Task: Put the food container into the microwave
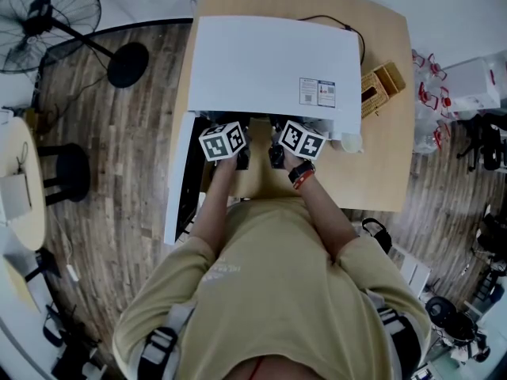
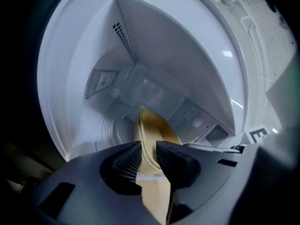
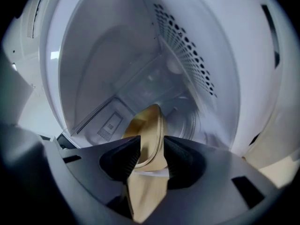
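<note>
- Left gripper (image 2: 149, 150): it reaches into the open microwave (image 1: 269, 62). Its jaws straddle the near rim of the food container (image 2: 152, 125) and stand a little wider than the thin wall. It looks released, not clamped.
- Food container: tan and shallow, inside the cavity, low over the turntable (image 2: 111, 128). I cannot tell whether it rests fully on it.
- Handling, as I judge it: light, thin-walled and smooth, so the rim would likely flex under a hard pinch. Take it at 2 spots on the near rim, 1 per gripper, and keep it level.
- Right gripper (image 3: 151, 150): also inside the cavity. Its jaws are parted around the rim with slack showing, so the hold is let go.
- Count: 1 fan (image 1: 47, 13), 1 door (image 1: 177, 176) swung open, 1 microwave, 1 food container, 2 grippers, 1 table (image 1: 384, 161).
</note>
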